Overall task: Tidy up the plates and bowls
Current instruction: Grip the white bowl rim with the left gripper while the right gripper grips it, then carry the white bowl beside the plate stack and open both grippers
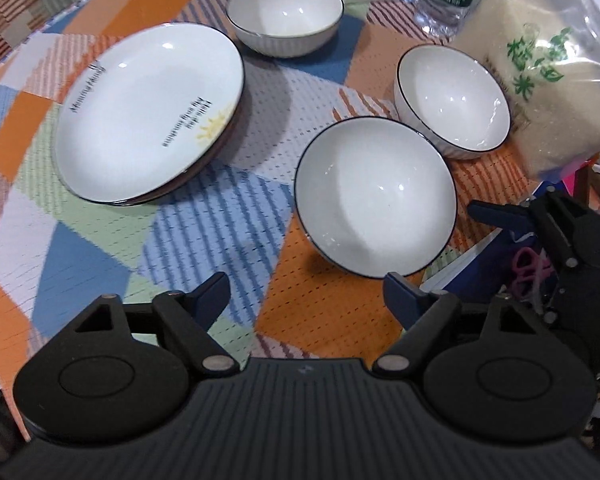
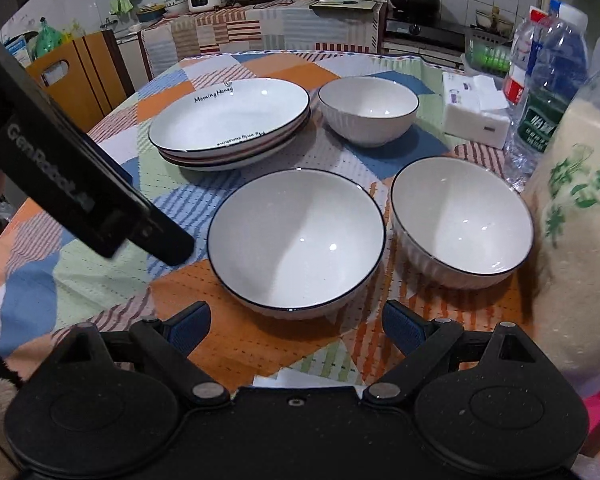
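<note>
my left gripper (image 1: 304, 292) and right gripper (image 2: 296, 320) are both spread, holding nothing. the nearest bowl (image 2: 296, 240) sits just ahead of my right gripper, the plate stack (image 2: 230, 128) beyond-left. a clumsy rim pinch could tip it into the neighbouring bowl (image 2: 462, 224).

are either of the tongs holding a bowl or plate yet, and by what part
Nothing is held. The left tongs and right tongs both stand open above the tablecloth, short of the nearest bowl.
</note>
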### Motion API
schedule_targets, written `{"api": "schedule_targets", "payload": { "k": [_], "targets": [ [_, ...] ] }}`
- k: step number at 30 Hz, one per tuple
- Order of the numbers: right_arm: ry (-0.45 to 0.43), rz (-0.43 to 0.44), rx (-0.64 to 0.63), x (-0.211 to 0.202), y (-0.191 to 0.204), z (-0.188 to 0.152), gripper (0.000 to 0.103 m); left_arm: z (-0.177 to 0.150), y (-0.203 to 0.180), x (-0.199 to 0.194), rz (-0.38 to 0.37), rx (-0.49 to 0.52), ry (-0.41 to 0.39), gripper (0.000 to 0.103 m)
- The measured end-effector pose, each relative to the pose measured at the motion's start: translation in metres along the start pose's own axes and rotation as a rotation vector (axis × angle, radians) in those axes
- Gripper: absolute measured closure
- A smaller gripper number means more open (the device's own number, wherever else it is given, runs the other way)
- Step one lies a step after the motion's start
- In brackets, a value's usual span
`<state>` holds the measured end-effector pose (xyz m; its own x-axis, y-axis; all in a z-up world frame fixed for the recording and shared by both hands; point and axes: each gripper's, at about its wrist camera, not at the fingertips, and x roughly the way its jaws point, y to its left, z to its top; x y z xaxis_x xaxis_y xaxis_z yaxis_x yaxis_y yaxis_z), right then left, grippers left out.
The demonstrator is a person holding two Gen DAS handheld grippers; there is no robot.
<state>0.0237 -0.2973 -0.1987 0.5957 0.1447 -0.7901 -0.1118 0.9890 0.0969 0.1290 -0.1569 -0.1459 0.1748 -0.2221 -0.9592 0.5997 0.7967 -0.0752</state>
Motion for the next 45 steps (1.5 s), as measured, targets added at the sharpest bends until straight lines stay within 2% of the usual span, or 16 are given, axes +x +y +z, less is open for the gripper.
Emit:
{"api": "schedule_targets", "payload": {
  "k": [3,6,9,11,12,22,28,34,37,41,45],
  "targets": [
    [0.006,0.008,0.029,0.013,-0.003,-0.001,0.009,0.003,0.003,0.014,-0.030,-0.020,-0.004,0.029],
    [-0.001,-0.005,0.021,0.024,-0.003,-0.002,0.009,0.004,0.004,0.023,-0.042,-0.029,-0.028,0.040],
    [-0.012,-0.004,0.011,0.033,0.000,-0.003,0.009,0.004,0.003,0.034,-0.050,-0.016,-0.042,0.058],
    [-0.030,0.007,0.011,0.037,0.002,-0.003,0.009,0.005,0.003,0.039,-0.074,-0.023,-0.055,0.077],
    [-0.037,0.010,0.011,0.039,0.002,-0.003,0.009,0.005,0.003,0.041,-0.098,-0.028,-0.056,0.081],
    [-0.047,-0.001,-0.025,0.036,0.016,-0.002,0.010,-0.009,0.005,0.028,-0.073,-0.041,-0.064,0.082],
    [-0.071,0.036,-0.038,0.025,0.033,0.007,0.010,-0.017,0.019,0.002,-0.047,-0.078,-0.076,0.082],
    [-0.091,0.077,-0.128,0.020,0.063,0.017,0.010,-0.037,0.041,-0.021,-0.005,-0.122,-0.084,0.082],
    [-0.097,0.109,-0.164,0.021,0.077,0.022,0.010,-0.050,0.058,-0.030,-0.006,-0.166,-0.087,0.081],
    [-0.099,0.139,-0.236,0.020,0.095,0.018,0.010,-0.063,0.080,-0.033,-0.057,-0.247,-0.042,0.081],
    [-0.087,0.152,-0.264,0.024,0.100,0.021,0.010,-0.072,0.087,-0.034,-0.052,-0.267,-0.071,0.081]
  ]
}}
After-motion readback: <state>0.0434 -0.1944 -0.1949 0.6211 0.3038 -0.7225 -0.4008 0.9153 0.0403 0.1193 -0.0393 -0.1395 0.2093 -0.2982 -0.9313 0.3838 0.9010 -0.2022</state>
